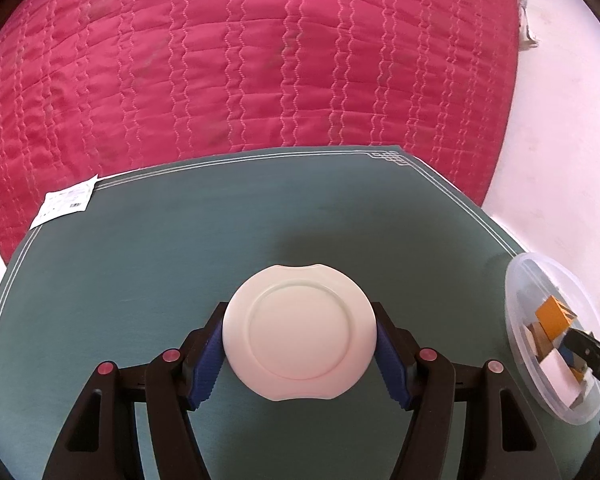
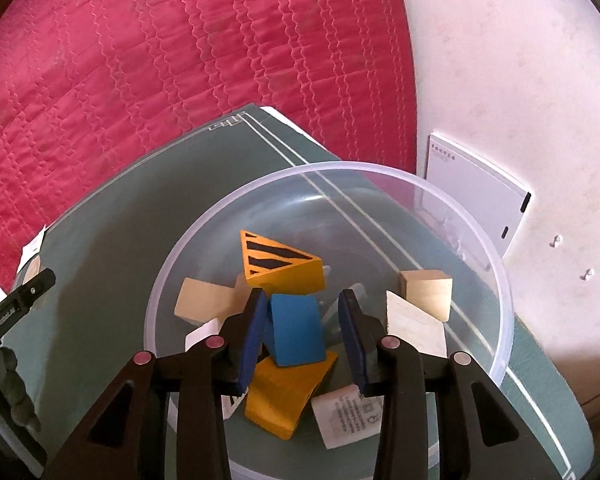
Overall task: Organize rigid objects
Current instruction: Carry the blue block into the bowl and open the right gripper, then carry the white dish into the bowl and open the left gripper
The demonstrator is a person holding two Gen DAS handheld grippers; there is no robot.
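Two grippers level over mat, left gripper (image 1: 300,346) clamping white lid (image 1: 299,332), right gripper (image 2: 303,336) spread above blue block (image 2: 296,330).

White lid (image 1: 299,331) (seemingly gripped) between pads (image 1: 390,364)

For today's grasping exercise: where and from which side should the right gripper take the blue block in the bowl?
Grip the blue block across its two flat side faces, coming from above. It lies on top of the pile in the bowl, curved face up, and the right gripper is open with a finger on either side, so probably just close.
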